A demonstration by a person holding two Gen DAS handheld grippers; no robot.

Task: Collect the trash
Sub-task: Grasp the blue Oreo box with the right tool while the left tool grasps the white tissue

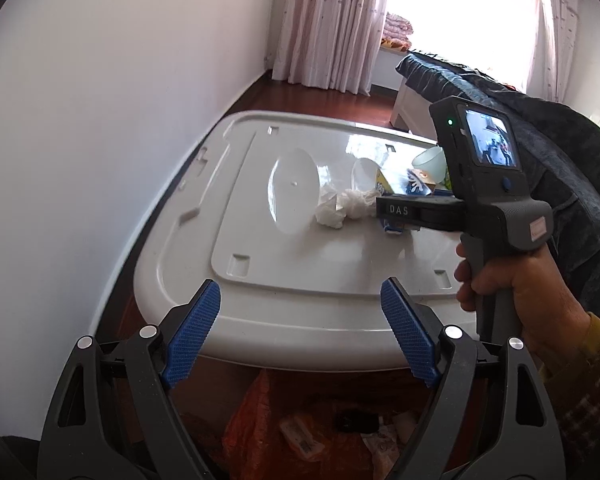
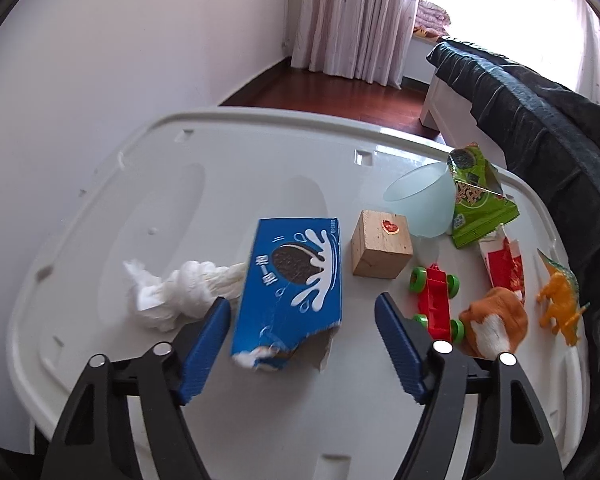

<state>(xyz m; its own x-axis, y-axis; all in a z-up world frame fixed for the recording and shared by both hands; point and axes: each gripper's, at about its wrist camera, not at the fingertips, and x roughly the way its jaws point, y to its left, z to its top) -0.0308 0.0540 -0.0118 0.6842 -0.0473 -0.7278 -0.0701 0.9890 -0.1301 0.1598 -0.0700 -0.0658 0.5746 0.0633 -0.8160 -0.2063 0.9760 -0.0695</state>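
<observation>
**Torn biscuit box lined up for pick-up; neither gripper holding anything**

On the white table (image 2: 100,208), the blue biscuit box (image 2: 290,280) lies flat near the front edge, its near end ripped open and ragged. Beside it, touching its left side, sits a wad of crumpled tissue (image 2: 176,292). Further right are a green snack wrapper (image 2: 476,204) and a red-and-white wrapper (image 2: 504,264), mixed among toys and a wooden block (image 2: 380,244), which do not appear to be rubbish.

Right hand-held gripper (image 2: 302,316): jaws apart, straddling the torn end of the box, pads not pressing on it. Left hand-held gripper (image 1: 300,308): jaws wide, empty, held over the near table edge above an orange bag (image 1: 260,420) of rubbish on the floor.

Handling assessment: the box looks like thin, empty card, so light but easily crushed, and weakest at the tear. A grip across its width, further up on the intact part, should hold better than one on the frayed flaps. The tissue is soft and will compress; pinch its bulk. The wrappers appear slick and flat, likely needing an edge grip.
</observation>
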